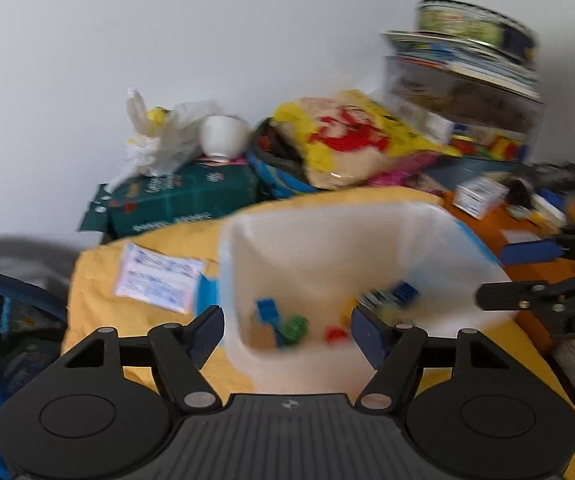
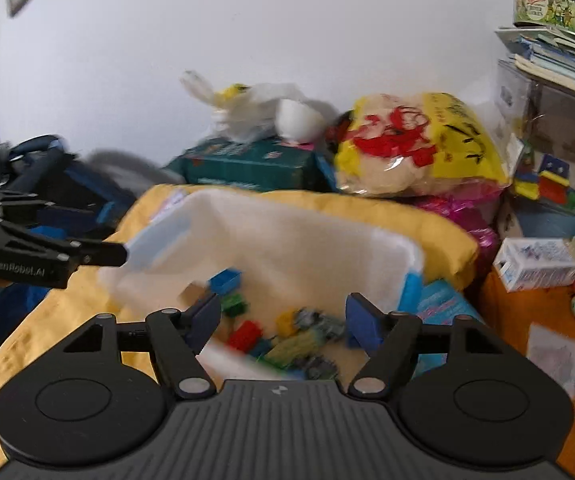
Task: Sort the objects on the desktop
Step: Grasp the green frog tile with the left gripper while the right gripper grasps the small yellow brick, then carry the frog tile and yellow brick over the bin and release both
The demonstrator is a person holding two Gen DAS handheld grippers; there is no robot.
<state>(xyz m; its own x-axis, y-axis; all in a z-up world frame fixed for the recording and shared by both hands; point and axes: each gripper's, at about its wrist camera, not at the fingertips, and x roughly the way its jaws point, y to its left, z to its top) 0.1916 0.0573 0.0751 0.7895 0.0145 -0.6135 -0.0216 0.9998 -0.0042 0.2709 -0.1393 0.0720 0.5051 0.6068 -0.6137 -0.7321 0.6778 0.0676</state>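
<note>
A: Panel one, left wrist view. Where does the left gripper (image 1: 287, 332) stand?

B: Over the near wall of the translucent white bin (image 1: 327, 236), its blue-padded fingers (image 1: 207, 332) spread wide with nothing between them. The bin rests on a yellow cloth (image 1: 99, 276).

A: And the task's things?

B: Toy bricks lie loose on the bin floor: a blue brick (image 1: 267, 312), a green brick (image 1: 295, 328) just beside it, a red brick (image 1: 335, 334) toward 3 o'clock of those. Motion blur hides finer detail.

A: What enters at 3 o'clock?

B: The right gripper (image 1: 499, 272), reaching over the bin's right rim, one blue pad above, one black finger below, apart from each other.

A: Panel two, right wrist view?

B: The right gripper (image 2: 283, 320) hovers above the same bin (image 2: 287, 232), fingers wide, gripping nothing. Below it a heap of bricks: blue (image 2: 225, 282), green (image 2: 234, 304), red (image 2: 245, 334), yellow (image 2: 287, 320). The left gripper (image 2: 123, 254) comes in at 9 o'clock, its tip at the bin's corner; contact cannot be told.

A: Background?

B: At 12 o'clock, a green box (image 2: 247, 164) carrying a white cup (image 2: 299, 120) and a yellow bag with red print (image 2: 419, 144); at 2 o'clock, a stack of books (image 2: 559, 60) topped by a round tin (image 2: 555, 4)
</note>
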